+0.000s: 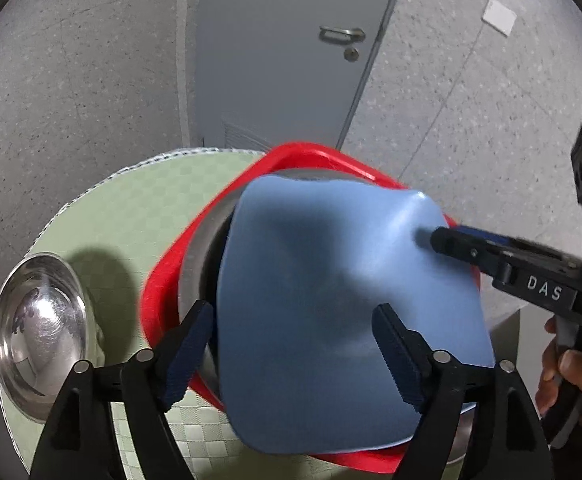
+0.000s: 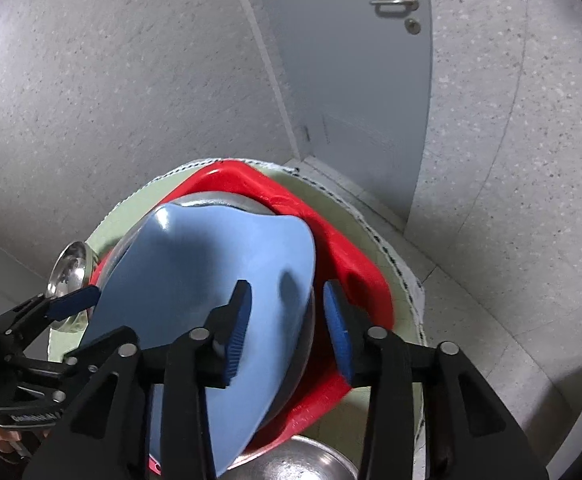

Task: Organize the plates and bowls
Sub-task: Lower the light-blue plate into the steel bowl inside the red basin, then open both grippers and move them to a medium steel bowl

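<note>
Blue plate [image 1: 331, 300] is lying in the red basin [image 1: 159, 292], atop a steel bowl. Left gripper [image 1: 295, 348] jaws are standing wide, right gripper [image 2: 287, 328] jaws parted; neither is gripping. Withdraw straight, avoiding rim snags.

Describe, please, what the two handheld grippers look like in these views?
Both are black plastic linkage frames with round silver pivot pins. The left gripper carries dark navy ribbed finger pads; the right gripper has brighter blue ribbed pads. The left wrist view shows white "DAS" lettering on the right gripper's body and a grey trigger handle. No cables or sleeves are visible.
</note>
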